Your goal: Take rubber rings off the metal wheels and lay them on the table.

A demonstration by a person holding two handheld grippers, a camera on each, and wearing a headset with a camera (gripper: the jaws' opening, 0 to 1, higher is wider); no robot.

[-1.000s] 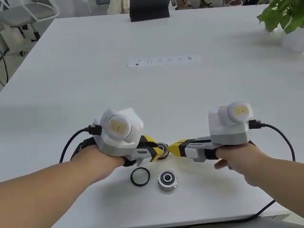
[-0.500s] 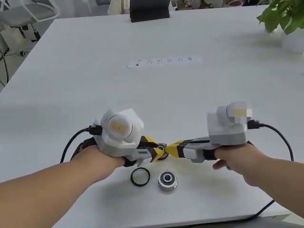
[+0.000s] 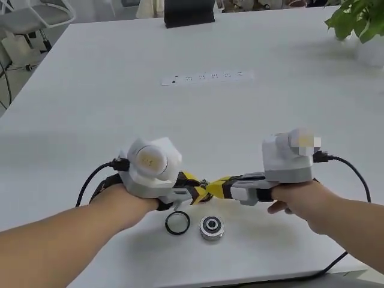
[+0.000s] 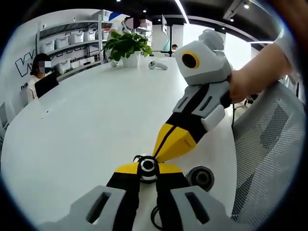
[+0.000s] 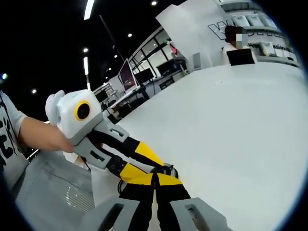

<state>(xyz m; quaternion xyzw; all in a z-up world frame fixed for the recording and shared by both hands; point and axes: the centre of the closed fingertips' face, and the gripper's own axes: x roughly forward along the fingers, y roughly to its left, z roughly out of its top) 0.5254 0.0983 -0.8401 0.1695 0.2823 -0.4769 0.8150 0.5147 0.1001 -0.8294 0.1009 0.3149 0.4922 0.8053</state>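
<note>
- Where the two tools meet above the near edge of the worktop (image 3: pixel 120 102), the left tool (image 3: pixel 199 191) comes in from the left and the right tool (image 3: pixel 214 186) from the right, tip to tip; two tools in all, one in each hand
- Left tool: its jaws are clamped on one metal wheel, the held wheel (image 4: pixel 147 167); it sits between the yellow tips, a bright hub with a dark band around it
- Right tool: its jaws are drawn together to a narrow point; in the left gripper view that point touches the upper edge of the held wheel; whether any rubber is caught between the jaws I cannot tell
- Metal wheels, two: the held wheel, up between the tools; and a second wheel (image 3: pixel 211 227), lying flat on the worktop just below the meeting tips
- Loose rubber rings, one: the black ring (image 3: pixel 177 223) lies flat on the worktop, just beside the second wheel on its left and apart from it
- Elsewhere on the worktop: one white power strip (image 3: pixel 207 77), well apart toward the far side; one potted plant (image 3: pixel 357 21) at the far right corner; two black cables (image 3: pixel 90 180), one trailing from each tool
</note>
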